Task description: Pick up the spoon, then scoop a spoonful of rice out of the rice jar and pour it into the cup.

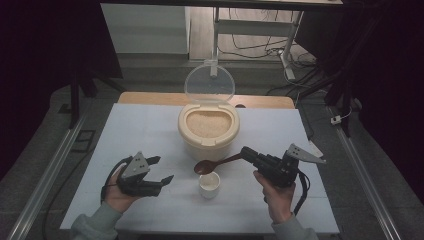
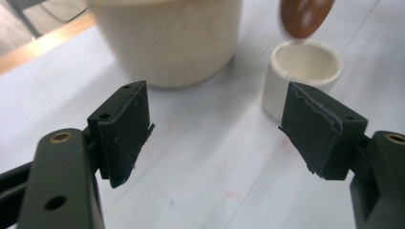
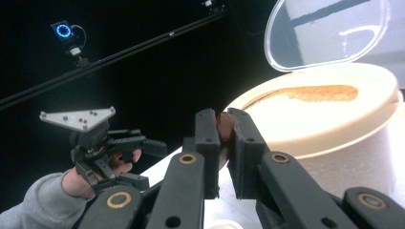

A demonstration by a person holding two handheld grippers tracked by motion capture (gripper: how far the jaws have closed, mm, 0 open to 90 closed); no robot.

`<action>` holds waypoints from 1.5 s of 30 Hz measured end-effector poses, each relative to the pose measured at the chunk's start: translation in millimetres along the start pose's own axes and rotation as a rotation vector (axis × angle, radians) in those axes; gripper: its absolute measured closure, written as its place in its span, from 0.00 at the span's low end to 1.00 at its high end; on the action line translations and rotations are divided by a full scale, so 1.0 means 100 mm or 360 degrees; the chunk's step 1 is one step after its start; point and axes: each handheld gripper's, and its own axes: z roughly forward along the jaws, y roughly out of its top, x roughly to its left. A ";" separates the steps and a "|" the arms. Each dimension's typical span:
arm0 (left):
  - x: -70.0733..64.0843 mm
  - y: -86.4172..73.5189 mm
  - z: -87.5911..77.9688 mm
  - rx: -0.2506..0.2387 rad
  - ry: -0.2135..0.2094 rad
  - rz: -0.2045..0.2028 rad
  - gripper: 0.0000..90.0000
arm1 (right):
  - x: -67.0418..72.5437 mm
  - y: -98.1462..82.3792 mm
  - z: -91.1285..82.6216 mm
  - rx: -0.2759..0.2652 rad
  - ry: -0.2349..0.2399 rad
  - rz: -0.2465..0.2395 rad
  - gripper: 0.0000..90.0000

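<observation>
Above the table, the high view sets a cream rice bin [image 1: 208, 131] just beyond both grippers, its clear lid [image 1: 209, 85] standing upright at the back and pale grain [image 1: 207, 124] filling the opening. Between the two grippers stands a small white cup [image 1: 209, 184]; whether anything lies in it cannot be told from this height. The right gripper [image 1: 246, 153] has its jaws clamped tight on the handle of a brown spoon [image 1: 214, 164], whose bowl hangs just over the cup's far rim. The left gripper [image 1: 161, 169] rests low over the table, well to the cup's left, jaws spread with nothing between them.

Along the left gripper's [image 2: 216, 129] own jaws, the cup [image 2: 302, 75] sits just ahead of the right-hand pad, and here its inside reads bare and white. The spoon's bowl [image 2: 305, 16] hovers blurred above the cup's far edge, and the bin's ribbed wall [image 2: 174, 40] rises ahead of the left-hand pad. Nothing touches either pad.

Along the right gripper's [image 3: 225, 136] jaws, the spoon's handle [image 3: 224, 128] is pinched between the closed pads. Beyond them the bin [image 3: 334, 126] shows its grain [image 3: 319, 93] as a thin strip under the raised lid [image 3: 327, 31]. Off to the left, the other hand [image 3: 88, 177] holds the left gripper [image 3: 143, 164] against a dark background.
</observation>
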 end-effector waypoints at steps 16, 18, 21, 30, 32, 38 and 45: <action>0.21 -0.45 -0.06 0.0098 0.0023 -0.0184 0.26 | -0.05 0.15 -0.19 -0.0110 -0.0034 -0.0021 0.92; 0.21 -0.45 -0.05 0.0106 0.0021 -0.0181 0.26 | -0.05 0.16 -0.20 -0.0113 -0.0035 -0.0026 0.92; 0.21 -0.45 -0.04 0.0117 0.0014 -0.0176 0.25 | -0.05 0.19 -0.22 -0.0136 -0.0036 -0.0034 0.92; 0.22 -0.46 -0.02 0.0140 0.0015 -0.0190 0.25 | -0.02 0.26 -0.27 -0.0193 -0.0024 -0.0055 0.92; 0.22 -0.46 -0.02 0.0144 0.0013 -0.0187 0.25 | -0.01 0.29 -0.28 -0.0209 -0.0025 -0.0062 0.92; 0.23 -0.46 -0.02 0.0152 0.0008 -0.0197 0.25 | -0.05 0.43 -0.27 -0.0280 -0.0026 -0.0045 0.92; 0.22 -0.45 -0.01 0.0161 0.0000 -0.0185 0.25 | -0.18 0.64 -0.12 -0.0320 -0.0114 -0.0041 0.92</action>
